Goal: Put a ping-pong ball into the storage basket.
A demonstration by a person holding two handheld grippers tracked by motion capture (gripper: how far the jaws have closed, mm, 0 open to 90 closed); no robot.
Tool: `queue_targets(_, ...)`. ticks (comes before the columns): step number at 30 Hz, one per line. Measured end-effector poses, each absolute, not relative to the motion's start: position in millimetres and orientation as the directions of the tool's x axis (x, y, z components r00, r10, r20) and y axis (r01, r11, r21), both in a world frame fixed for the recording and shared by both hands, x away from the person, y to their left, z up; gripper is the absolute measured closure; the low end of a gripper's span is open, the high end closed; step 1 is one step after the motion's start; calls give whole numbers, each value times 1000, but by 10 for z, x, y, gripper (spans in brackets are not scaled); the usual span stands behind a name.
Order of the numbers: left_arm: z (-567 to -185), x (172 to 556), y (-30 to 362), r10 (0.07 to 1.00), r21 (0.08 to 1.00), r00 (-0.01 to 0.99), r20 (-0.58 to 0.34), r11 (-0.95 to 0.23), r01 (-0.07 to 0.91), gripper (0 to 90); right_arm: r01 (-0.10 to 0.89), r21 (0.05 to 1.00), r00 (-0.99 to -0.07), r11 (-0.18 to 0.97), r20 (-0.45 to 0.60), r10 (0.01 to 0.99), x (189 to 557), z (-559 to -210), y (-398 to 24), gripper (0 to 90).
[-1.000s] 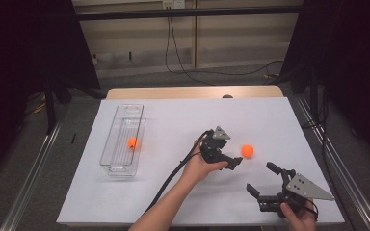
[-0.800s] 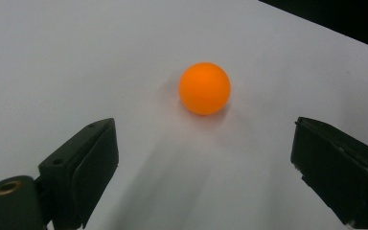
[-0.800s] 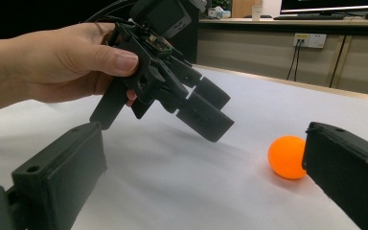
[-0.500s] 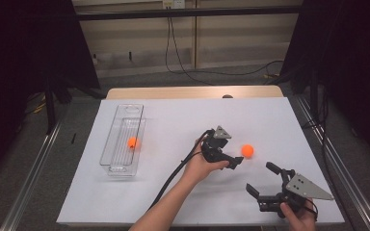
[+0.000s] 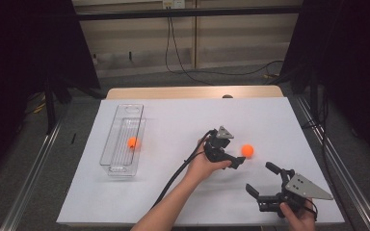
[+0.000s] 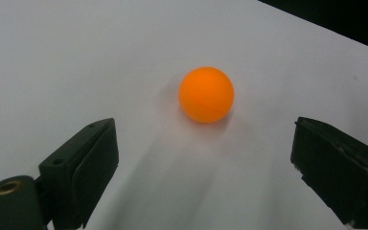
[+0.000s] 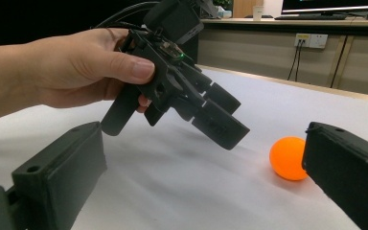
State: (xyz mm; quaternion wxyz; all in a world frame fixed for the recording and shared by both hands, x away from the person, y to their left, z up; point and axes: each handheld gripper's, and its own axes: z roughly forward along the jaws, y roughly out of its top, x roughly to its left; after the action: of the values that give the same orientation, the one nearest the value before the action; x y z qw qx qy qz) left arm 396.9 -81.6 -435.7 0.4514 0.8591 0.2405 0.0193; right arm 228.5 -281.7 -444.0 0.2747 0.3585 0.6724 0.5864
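An orange ball (image 5: 247, 150) lies on the white table just right of centre. My left gripper (image 5: 233, 150) is held low beside it, pointing at it with jaws open. In the left gripper view the ball (image 6: 206, 94) sits a little beyond the two spread jaws of my left gripper (image 6: 203, 140), touching neither. My right gripper (image 5: 260, 178) rests near the front right edge, open and holding nothing. From the right gripper view (image 7: 201, 158) I see the left gripper (image 7: 191, 103) tilted down, and the ball (image 7: 287, 158) partly behind my right jaw.
A clear plastic tray (image 5: 117, 163) stands lengthwise at the left of the table (image 5: 173, 115) with a second orange ball (image 5: 132, 142) inside. The left gripper's black cable (image 5: 173, 178) trails toward the front edge. A metal frame runs along both table sides.
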Motion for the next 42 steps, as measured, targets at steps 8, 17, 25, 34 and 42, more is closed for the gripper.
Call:
queue_targets(8,-4350,3988,-859,433,787,883,-179,-476,393,93,160,986,-591,55,51,805,2285,-4443,-2813,7)
queue_targets(17,-4349,4001,-925,429,787,887,-170,-483,384,93,158,986,-593,54,51,804,2289,-4440,-2813,7)
queue_targets(25,-4353,4040,-956,435,786,879,-193,-469,404,93,159,986,-590,52,53,805,2289,-4440,-2819,7)
queue_targets(34,-4351,4058,-997,439,786,879,-184,-471,400,103,158,986,-590,51,53,806,2287,-4438,-2823,7)
queue_targets(42,-4395,4087,-1027,444,783,878,-181,-475,401,131,158,986,-592,53,52,804,2287,-4438,-2820,7)
